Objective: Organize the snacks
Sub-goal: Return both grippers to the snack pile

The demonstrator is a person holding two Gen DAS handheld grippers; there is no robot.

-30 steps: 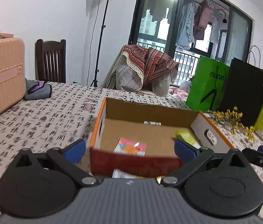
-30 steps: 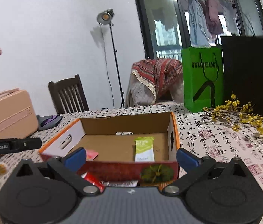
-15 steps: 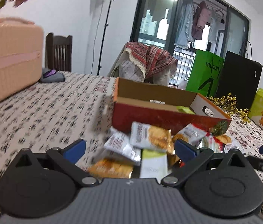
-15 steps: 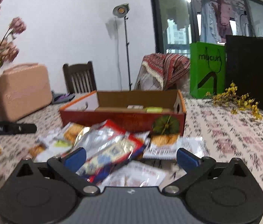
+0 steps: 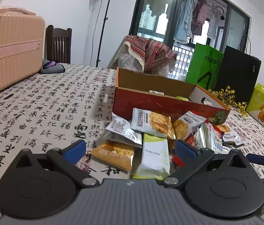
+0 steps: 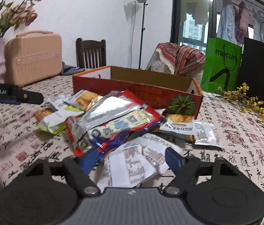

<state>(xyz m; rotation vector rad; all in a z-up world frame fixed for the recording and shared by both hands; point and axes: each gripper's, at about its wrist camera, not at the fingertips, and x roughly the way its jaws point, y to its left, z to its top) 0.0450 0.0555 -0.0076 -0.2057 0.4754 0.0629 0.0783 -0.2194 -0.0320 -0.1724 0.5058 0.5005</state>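
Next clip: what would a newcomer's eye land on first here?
The heap of snack packets spilled on the calligraphy-print tablecloth, right in front of the red cardboard box. Both tongs, left and right, hang open over the heap's near edge, gripping nothing.

Snack pile [image 6: 113, 120] before box [image 6: 169, 97]; tablecloth [image 5: 38, 108] leftward
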